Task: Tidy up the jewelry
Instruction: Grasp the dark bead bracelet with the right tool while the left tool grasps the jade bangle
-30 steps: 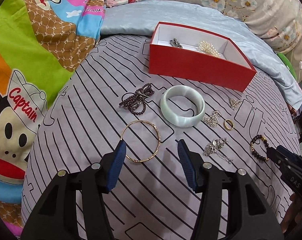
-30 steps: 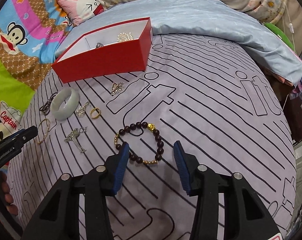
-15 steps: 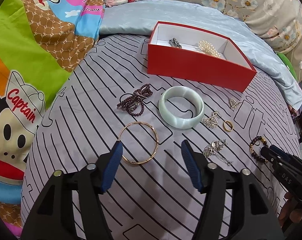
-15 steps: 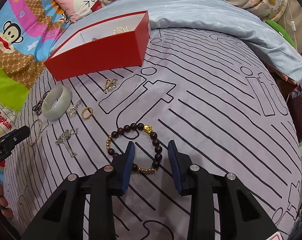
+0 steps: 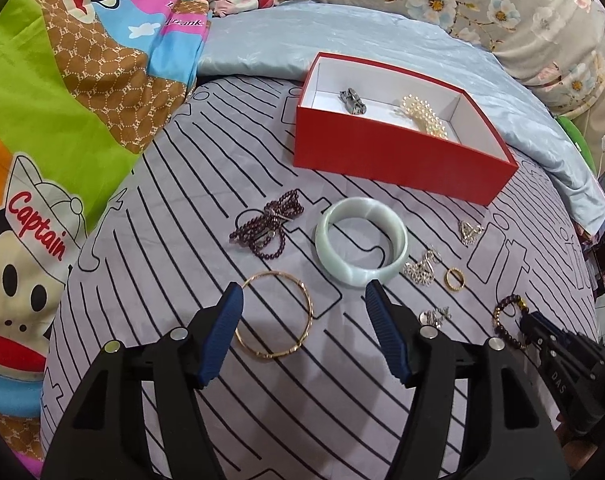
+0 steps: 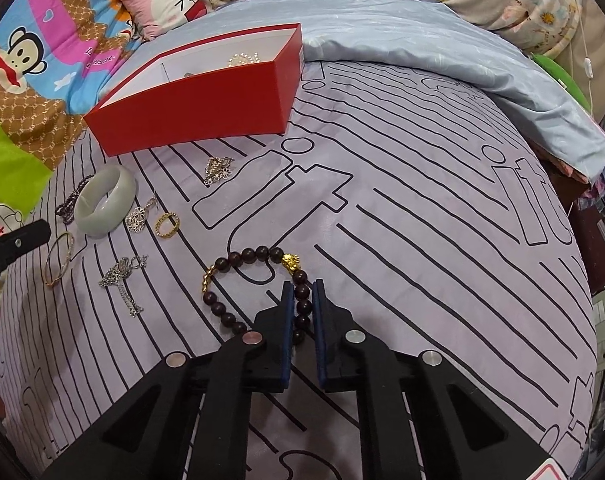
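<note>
Box (image 5: 398,160) on bedspread (image 6: 422,240), far side; pearls (image 5: 422,114) and clip (image 5: 352,101) in it. Before box: bangle (image 5: 360,248), bead bow (image 5: 268,228) at its left, ring (image 5: 454,279) at right. Thin hoop (image 5: 276,320) nearest me. Bead bracelet (image 6: 258,284) far right.

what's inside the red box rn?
In the red box: a pearl piece and a small grey metal piece. The near wall hides the front strip of its floor.

Ahead of your jaws spreads a lilac sheet (image 6: 422,208) with black line drawings. Beyond it lies a pale blue quilt (image 6: 442,40), then floral bedding (image 5: 502,4). Left of your jaws sits a cartoon monkey blanket (image 5: 42,120).
</note>
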The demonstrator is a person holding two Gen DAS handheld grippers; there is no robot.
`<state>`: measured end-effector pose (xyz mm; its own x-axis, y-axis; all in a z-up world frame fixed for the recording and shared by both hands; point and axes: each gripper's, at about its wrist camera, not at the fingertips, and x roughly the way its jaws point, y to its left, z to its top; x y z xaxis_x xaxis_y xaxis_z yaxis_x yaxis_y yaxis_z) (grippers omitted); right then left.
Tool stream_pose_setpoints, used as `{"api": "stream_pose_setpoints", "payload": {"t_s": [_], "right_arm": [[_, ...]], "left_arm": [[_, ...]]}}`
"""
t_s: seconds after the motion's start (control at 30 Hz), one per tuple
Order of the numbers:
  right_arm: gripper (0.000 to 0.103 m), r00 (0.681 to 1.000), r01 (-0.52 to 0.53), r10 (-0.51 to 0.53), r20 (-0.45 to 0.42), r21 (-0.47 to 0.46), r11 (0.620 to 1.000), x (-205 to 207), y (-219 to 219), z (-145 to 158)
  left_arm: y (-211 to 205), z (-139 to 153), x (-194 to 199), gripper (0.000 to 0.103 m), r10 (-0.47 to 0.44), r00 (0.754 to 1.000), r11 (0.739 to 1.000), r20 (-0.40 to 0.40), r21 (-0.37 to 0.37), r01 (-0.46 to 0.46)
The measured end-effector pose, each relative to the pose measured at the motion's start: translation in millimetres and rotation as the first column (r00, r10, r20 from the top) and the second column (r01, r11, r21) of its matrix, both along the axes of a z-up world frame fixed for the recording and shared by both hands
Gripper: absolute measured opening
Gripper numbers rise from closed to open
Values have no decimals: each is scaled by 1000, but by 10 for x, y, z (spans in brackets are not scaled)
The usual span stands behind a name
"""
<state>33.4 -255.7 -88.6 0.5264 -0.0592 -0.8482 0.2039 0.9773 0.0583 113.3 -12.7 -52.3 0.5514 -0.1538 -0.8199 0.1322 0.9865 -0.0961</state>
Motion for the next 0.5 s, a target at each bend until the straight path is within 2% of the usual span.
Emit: {"api": "stream_pose_setpoints", "payload": {"t_s": [0.33,0.5], "right_arm": [[7,1000,16,-16,1,42,999,1,-39,2],[7,1000,18,-18,1,56,998,15,-62,4]], "left_arm": [[-90,-86,313,61,9,1000,1000,-19,-12,-10],[-163,-130,408,55,-2,1000,1000,-22,-4,2]]}}
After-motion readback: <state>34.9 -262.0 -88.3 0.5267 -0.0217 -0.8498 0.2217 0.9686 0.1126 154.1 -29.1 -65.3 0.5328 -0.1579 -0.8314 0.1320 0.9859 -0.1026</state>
